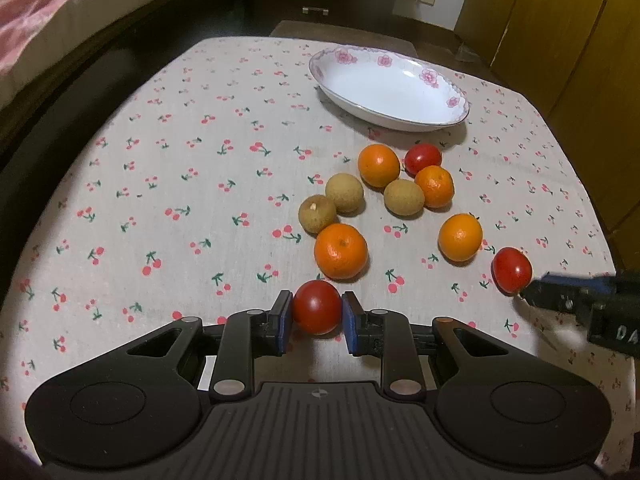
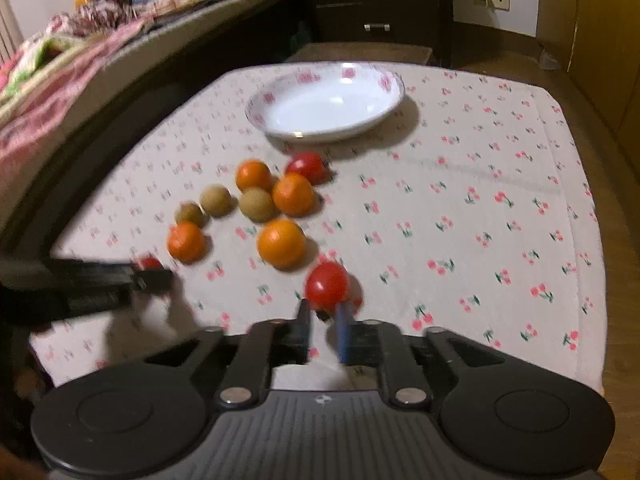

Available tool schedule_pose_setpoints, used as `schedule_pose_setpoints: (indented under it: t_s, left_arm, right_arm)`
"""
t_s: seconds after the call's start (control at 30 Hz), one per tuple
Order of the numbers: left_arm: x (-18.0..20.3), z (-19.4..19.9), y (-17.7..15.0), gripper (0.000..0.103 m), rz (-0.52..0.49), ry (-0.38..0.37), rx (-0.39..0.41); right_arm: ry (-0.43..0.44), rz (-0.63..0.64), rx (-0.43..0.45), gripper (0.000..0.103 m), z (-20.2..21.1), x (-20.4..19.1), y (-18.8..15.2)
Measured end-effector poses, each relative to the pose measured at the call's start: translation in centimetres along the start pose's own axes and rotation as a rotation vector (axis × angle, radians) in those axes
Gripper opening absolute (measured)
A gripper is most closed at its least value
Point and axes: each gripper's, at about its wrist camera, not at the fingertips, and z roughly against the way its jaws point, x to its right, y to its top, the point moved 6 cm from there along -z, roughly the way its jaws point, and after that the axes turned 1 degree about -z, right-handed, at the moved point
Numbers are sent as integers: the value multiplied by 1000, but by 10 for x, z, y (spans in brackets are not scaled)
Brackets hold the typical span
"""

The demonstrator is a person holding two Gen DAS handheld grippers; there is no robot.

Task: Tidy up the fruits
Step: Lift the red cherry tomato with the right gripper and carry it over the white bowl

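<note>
The fruits lay loose on the cherry-print cloth, none of them in the plate, which stood at twelve o'clock of the cluster. In the left wrist view the left gripper was clamped on a tomato, both blue pads pressed to its sides. Just beyond it, at twelve o'clock, sat a tangerine, touching a brown longan that touched a second longan. Farther on were another tangerine, a third longan, a smaller tangerine and a red tomato, bunched together. A fourth tangerine lay apart at two o'clock of the held tomato.

At three o'clock in that view the right gripper entered from the edge, its tip at a third tomato; how its jaws stood could not be told from there. The right wrist view, blurred, settled it: the right gripper had its jaws parted a little and the tomato lay just ahead of the fingertips, not gripped. That view also showed the left gripper from the side at nine o'clock, with only a sliver of its tomato visible, and a dark drawer chest behind the table, with bedding at ten o'clock
</note>
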Motion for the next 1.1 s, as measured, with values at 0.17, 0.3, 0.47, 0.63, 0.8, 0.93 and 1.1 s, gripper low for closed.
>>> schedule_pose_setpoints:
  t_s: [0.17,0.3,0.47,0.63,0.8,0.93,1.1]
  left_arm:
    - [4,-3,0,34,-6,-4,-3]
    - [6,-4,0,34,-20,4,0]
    - [7,-3,-1,34,-32,12,2]
    - [7,-2,-3,34,-34,26,1]
    - [8,3,-1,33,-26,27,2]
    - [12,11,6,33,-25,14,23]
    - [18,18,23,33,-20,3,57]
  right_arm:
    - [-32,57,-3,41,-14,-6,15]
    - [-72,84,-40,41,-29,-5,17]
    - [-86,115,-75,30,-35,-8,9]
    - [-72,105,-66,30,-29,-8,9]
    - [-48,82,-33,30,-17,-8,15]
    - [-38,74,-5,30,-8,-9,21]
    - [-29,59,26,30,-3,-10,33]
